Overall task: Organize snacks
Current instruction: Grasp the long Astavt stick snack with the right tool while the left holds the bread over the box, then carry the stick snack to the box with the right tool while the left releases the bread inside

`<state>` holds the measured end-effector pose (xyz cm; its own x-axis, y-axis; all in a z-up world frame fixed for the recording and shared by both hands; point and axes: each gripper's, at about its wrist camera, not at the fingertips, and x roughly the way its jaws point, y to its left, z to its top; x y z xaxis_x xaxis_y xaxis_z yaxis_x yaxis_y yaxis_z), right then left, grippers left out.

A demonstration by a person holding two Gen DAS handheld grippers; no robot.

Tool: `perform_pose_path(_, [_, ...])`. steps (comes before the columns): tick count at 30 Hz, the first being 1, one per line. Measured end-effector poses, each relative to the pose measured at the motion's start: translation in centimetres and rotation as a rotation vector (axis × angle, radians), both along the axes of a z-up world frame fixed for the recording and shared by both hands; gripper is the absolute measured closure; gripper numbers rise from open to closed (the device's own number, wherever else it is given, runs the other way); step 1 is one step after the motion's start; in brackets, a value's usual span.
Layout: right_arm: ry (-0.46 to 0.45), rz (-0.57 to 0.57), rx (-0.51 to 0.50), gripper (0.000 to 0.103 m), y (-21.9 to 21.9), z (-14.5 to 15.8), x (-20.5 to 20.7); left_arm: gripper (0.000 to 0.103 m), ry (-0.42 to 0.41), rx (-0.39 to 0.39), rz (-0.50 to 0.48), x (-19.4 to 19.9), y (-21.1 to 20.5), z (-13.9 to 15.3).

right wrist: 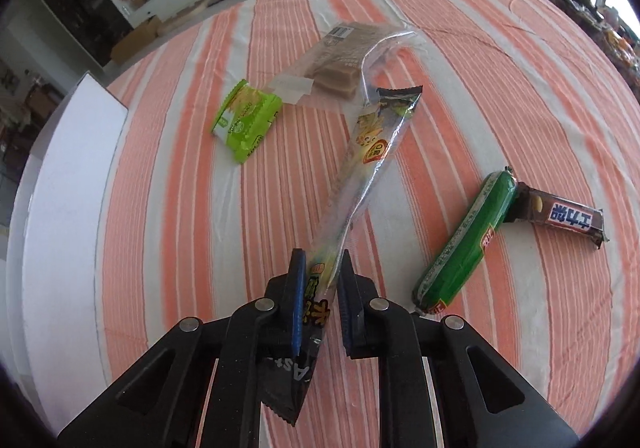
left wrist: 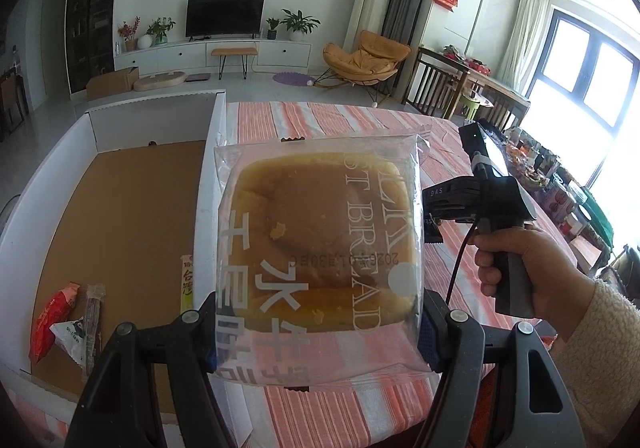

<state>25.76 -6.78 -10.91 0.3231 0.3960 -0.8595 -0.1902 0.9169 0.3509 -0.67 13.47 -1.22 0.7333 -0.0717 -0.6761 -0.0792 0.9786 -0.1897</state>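
Note:
My left gripper (left wrist: 316, 332) is shut on a square toast bread in a clear bag (left wrist: 316, 240) and holds it up over the striped tablecloth, beside the white box's wall (left wrist: 210, 168). The box has a cardboard floor (left wrist: 132, 216) with a red packet (left wrist: 52, 320) and other wrappers in it. My right gripper (right wrist: 320, 280) is shut on a long clear snack stick packet (right wrist: 368, 156), which points away over the table. The right gripper also shows in the left wrist view (left wrist: 436, 216), held in a hand.
On the striped cloth (right wrist: 500, 80) lie a green snack packet (right wrist: 246, 120), a clear bag of brown wafers (right wrist: 340, 56), a green sausage (right wrist: 468, 240) and a brown chocolate bar (right wrist: 560, 216). The white box (right wrist: 68, 208) stands at the left. More goods line the table's far right (left wrist: 560, 188).

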Motion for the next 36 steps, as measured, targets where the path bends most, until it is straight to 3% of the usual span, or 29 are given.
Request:
perform_pose_path(6, [0.088,-0.079,0.419,0.094,-5.6,0.5,-5.1,0.033,0.013,-0.037,-0.012,-0.4,0.4,-0.1])
perform_pose_path(12, [0.202,-0.114,0.695,0.097,-6.9,-0.3,-7.6,0.033,0.000,-0.075,0.005,-0.8,1.9,0.6])
perform_pose_path(13, [0.191,-0.114,0.656,0.097,-6.8,-0.2,-7.9,0.033,-0.004,-0.073,0.010,-1.0,2.2,0.7])
perform_pose_path(17, [-0.002,0.055,0.207,0.091,-3.1,1.6,-8.4,0.033,-0.014,-0.075,0.025,-1.7,3.0,0.9])
perform_pose_path(18, [-0.017,0.096,0.165,0.077,-2.2,1.9,-8.6,0.033,-0.017,-0.073,0.028,-2.0,3.0,1.1])
perform_pose_path(19, [-0.020,0.135,0.144,0.041,-1.2,2.0,-8.7,0.033,-0.021,-0.070,0.032,-2.3,3.0,1.1])
perform_pose_path(20, [-0.022,0.177,0.122,0.025,-0.1,2.0,-8.8,0.033,-0.022,-0.067,0.035,-2.5,3.1,1.1])
perform_pose_path(21, [-0.038,0.221,0.079,0.022,0.8,1.9,-9.5,0.033,-0.023,-0.066,0.036,-2.6,3.1,1.1])
perform_pose_path(24, [-0.072,0.347,-0.159,0.027,4.4,-0.1,-10.4,0.033,-0.015,-0.078,0.041,-2.8,3.1,1.2])
perform_pose_path(25, [-0.060,0.368,-0.231,0.052,5.1,-1.1,-10.7,0.033,-0.015,-0.091,0.044,-3.0,3.4,1.3])
perform_pose_path(26, [-0.099,0.348,-0.287,0.068,5.0,-1.4,-11.0,0.033,-0.021,-0.102,0.047,-3.2,3.8,1.5])
perform_pose_path(27, [-0.093,0.331,-0.281,0.090,4.8,-1.3,-10.9,0.033,-0.027,-0.107,0.051,-3.6,4.2,1.8])
perform_pose_path(32, [0.032,0.167,0.090,0.092,-0.4,0.0,-10.2,0.033,-0.071,-0.122,0.126,-5.4,8.4,4.3])
perform_pose_path(36, [0.020,0.173,0.374,0.092,-0.2,6.2,-11.5,0.033,-0.123,-0.100,0.251,-6.8,13.3,6.7])
